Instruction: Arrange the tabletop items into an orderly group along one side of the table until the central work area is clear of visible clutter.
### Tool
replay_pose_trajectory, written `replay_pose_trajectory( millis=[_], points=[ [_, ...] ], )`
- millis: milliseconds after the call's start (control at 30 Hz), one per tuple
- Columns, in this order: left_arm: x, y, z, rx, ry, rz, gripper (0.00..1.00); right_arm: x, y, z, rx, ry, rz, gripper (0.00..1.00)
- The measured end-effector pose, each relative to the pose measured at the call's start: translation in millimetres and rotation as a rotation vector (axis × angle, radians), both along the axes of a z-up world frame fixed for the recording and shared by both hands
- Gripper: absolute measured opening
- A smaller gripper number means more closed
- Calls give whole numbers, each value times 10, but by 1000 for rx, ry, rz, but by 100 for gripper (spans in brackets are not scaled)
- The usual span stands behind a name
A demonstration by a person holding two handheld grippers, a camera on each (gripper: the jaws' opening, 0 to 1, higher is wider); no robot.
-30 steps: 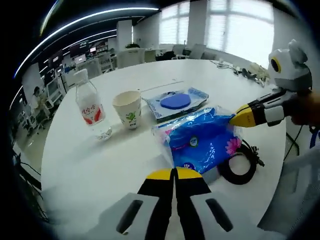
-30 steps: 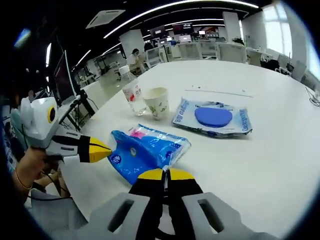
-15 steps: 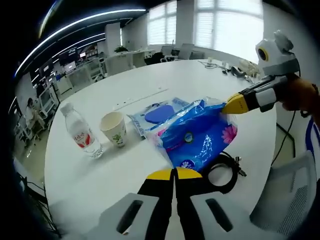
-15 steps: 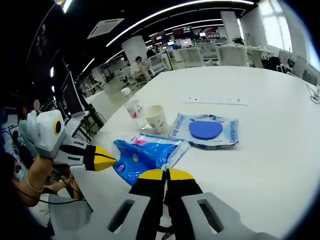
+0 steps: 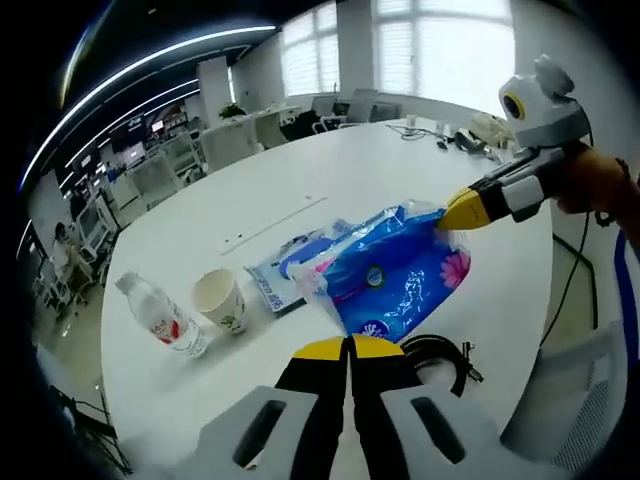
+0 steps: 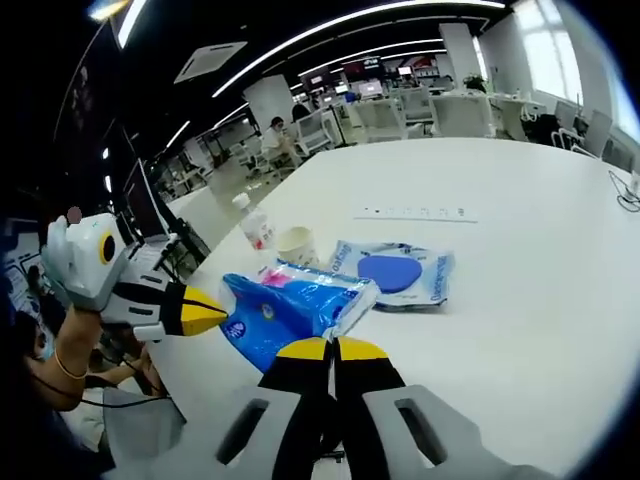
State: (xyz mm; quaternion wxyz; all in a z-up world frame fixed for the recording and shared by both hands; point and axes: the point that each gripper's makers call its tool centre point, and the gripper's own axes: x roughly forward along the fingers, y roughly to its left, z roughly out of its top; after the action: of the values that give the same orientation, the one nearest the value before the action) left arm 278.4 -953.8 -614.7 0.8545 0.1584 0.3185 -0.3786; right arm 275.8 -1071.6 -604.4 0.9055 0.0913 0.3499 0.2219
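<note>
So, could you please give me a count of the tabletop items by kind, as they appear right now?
Water bottle: 1
Paper cup: 1
Blue tissue pack, held up between both grippers: 1
Flat packet with a blue disc: 1
Black cable coil: 1
Total: 5

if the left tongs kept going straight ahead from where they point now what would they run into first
Probably nothing new: the left tongs are already shut on the blue tissue pack. Past it lies the flat packet with the blue disc, though depth is unclear.
</note>
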Motion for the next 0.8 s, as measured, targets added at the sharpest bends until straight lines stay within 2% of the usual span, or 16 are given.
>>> replay_pose_trajectory(
  millis=[300,800],
  points=[
    [103,-412,45,-20,17,-26,0,122,-457,19,-2,13,-42,0],
    [334,-993,-150,-41,60,-50,0,378,-998,-118,-21,36,-77,0]
  ],
)
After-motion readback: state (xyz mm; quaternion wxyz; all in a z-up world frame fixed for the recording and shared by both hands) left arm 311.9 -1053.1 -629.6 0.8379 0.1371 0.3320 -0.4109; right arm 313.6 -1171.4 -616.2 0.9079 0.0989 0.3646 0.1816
